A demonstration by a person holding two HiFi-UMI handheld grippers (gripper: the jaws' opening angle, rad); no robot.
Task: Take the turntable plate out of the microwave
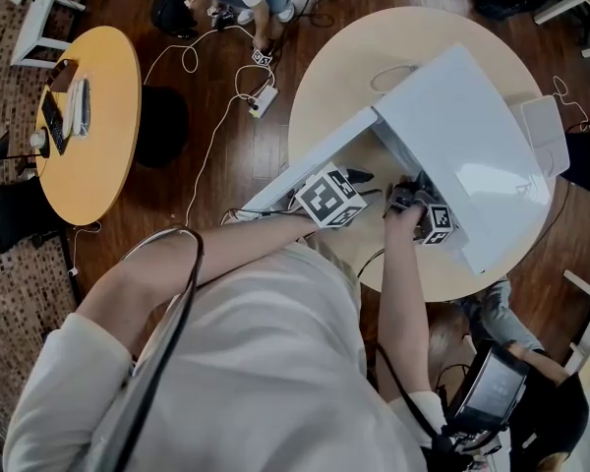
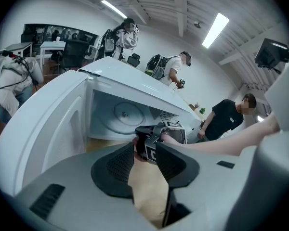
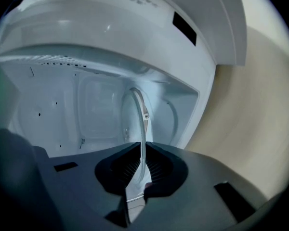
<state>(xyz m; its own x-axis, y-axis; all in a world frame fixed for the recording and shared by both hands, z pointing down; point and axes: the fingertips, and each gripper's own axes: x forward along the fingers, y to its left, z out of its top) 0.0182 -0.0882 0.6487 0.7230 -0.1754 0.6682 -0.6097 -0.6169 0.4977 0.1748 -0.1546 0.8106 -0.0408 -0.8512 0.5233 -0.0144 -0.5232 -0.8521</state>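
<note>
The white microwave (image 1: 467, 141) lies on a round beige table (image 1: 354, 67) with its door (image 1: 310, 170) swung open. In the right gripper view the glass turntable plate (image 3: 136, 112) shows edge-on inside the cavity, and my right gripper (image 3: 142, 152) is shut on its near rim. The left gripper view shows the round plate (image 2: 121, 115) in the cavity behind my right gripper (image 2: 145, 137). My left gripper (image 2: 145, 153) is open in front of the doorway with nothing between its fingers. From the head view, the left gripper (image 1: 356, 178) and right gripper (image 1: 405, 199) sit side by side at the opening.
An orange side table (image 1: 103, 116) with small items stands at the left. Cables and a power strip (image 1: 261, 99) lie on the wood floor. A white pad (image 1: 544, 134) rests beside the microwave. Several people (image 2: 173, 69) stand beyond the table.
</note>
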